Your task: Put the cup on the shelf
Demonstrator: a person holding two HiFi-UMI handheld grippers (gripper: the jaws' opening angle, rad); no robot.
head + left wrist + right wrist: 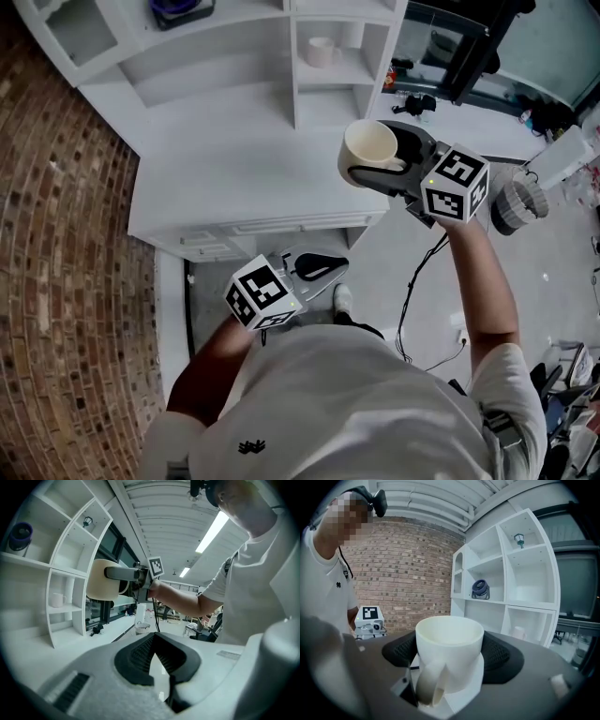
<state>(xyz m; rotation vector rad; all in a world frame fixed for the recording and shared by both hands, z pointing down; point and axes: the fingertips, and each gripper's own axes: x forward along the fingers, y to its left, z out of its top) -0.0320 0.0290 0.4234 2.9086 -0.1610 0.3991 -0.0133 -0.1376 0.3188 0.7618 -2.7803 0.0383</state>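
**Head view places the cup; the gripper views show the grips**

Head view alone gives the layout. The right tool (386,164) holds the cup (371,145) up in the air by the right end of the table (244,178), clear of the shelf (234,66). The left tool (314,267) hangs low, close to the person's body and off the table's front edge. A brick wall (56,244) runs along the left.

Right gripper view shows the grip itself, which the head view only hints at. The cup sits upright between the two dark pads (502,656), with its handle turned back toward the camera. The jaws are clamped on its sides. This view also looks into the shelf from the front. A blue thing (480,588) stands in a middle compartment, and a small mug (518,632) stands in a lower one.

Left gripper view shows the cup side-on, in the air in front of the shelf and level with the compartment above the mug. In this view the left tool's jaws meet at their tips. Only a narrow wedge of floor shows between them, and they hold nothing.
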